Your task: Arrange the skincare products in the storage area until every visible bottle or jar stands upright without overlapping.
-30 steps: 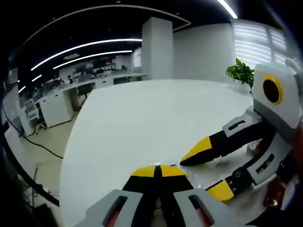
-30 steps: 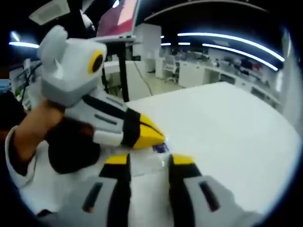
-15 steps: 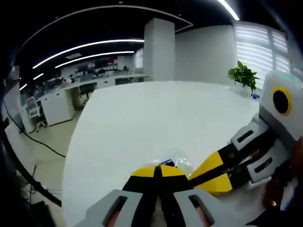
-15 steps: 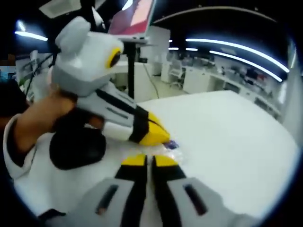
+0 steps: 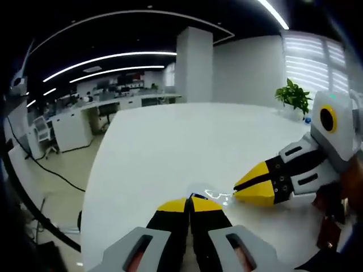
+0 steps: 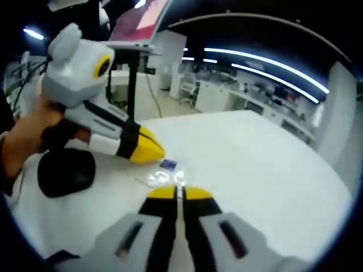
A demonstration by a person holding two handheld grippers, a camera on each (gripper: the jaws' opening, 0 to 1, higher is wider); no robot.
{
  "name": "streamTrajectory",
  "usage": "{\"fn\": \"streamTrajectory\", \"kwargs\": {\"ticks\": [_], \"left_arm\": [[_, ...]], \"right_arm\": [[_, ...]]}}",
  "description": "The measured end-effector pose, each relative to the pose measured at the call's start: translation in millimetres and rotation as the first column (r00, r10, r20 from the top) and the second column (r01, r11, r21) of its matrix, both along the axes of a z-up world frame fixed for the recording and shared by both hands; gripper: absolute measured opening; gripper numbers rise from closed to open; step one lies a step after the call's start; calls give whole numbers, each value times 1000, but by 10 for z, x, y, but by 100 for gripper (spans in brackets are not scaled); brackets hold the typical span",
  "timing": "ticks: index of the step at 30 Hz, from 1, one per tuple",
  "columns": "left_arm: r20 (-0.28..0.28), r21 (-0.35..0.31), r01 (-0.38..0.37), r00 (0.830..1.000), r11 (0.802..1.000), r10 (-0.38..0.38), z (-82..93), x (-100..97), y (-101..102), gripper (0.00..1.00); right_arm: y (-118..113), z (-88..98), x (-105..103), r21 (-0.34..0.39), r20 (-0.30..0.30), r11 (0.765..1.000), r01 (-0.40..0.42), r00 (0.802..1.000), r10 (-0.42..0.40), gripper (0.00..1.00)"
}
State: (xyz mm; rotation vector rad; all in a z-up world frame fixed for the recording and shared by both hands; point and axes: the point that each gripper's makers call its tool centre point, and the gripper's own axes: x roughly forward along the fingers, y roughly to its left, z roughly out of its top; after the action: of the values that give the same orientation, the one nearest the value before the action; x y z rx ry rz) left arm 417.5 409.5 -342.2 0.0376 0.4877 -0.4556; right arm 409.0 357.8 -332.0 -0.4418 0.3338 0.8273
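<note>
Left gripper [image 5: 189,199]: jaws pressed together, yellow tips meeting, no gap between them. Whether they pinch the edge of the clear wrapper [image 5: 212,195] lying just past the tips, I cannot tell; the contact is hidden by the tips themselves. Right gripper [image 6: 180,192]: jaws likewise together at the tips, with the same wrapper [image 6: 161,177] just ahead of them.

In the right gripper view the left gripper [image 6: 151,152] comes in from the left, held by a hand [image 6: 31,130], its yellow tips closed and resting just beside the wrapper. In the left gripper view the right gripper [image 5: 250,190] comes in from the right, tips closed, pointing at the wrapper.

Task item: a small, flat, transparent packet with a blue patch [image 6: 168,164], lying on the white tabletop [image 5: 170,141], well in from its far edge. No bottle or jar can be made out.

Risks, as judgement:
- Film is thin and glossy; closed tips could slide off or skate it across the smooth tabletop.
- Both grippers pulling on it at once could tear it or flick the contents out.
- Grippers nearly touch; tips may collide.
- Dark round object [image 6: 65,173] sits near the left gripper; a sweep could knock it.
</note>
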Motion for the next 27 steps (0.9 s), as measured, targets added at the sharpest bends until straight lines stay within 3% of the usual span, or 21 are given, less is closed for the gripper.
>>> {"fn": "streamTrajectory", "kwargs": {"ticks": [2,10,16,21,27], "left_arm": [[47,13,-6,999,1000,6,65,55,20,0],[29,45,-5,1000,999,4,-26,115,110,0],[40,64,7,999,998,-10,24,134,117,0],[58,75,25,998,997,-29,76,196,124,0],[13,97,56,998,994,-57,-29,194,128,0]], "right_arm": [[100,61,-42,25,11,999,-30,999,30,2],[361,-92,-99,-4,-30,995,-99,995,99,3],[211,-121,-96,-10,-82,997,-74,994,73,0],[159,-145,-108,-22,-88,997,-72,994,70,0],[84,-150,-38,-63,-64,996,-60,996,56,0]]}}
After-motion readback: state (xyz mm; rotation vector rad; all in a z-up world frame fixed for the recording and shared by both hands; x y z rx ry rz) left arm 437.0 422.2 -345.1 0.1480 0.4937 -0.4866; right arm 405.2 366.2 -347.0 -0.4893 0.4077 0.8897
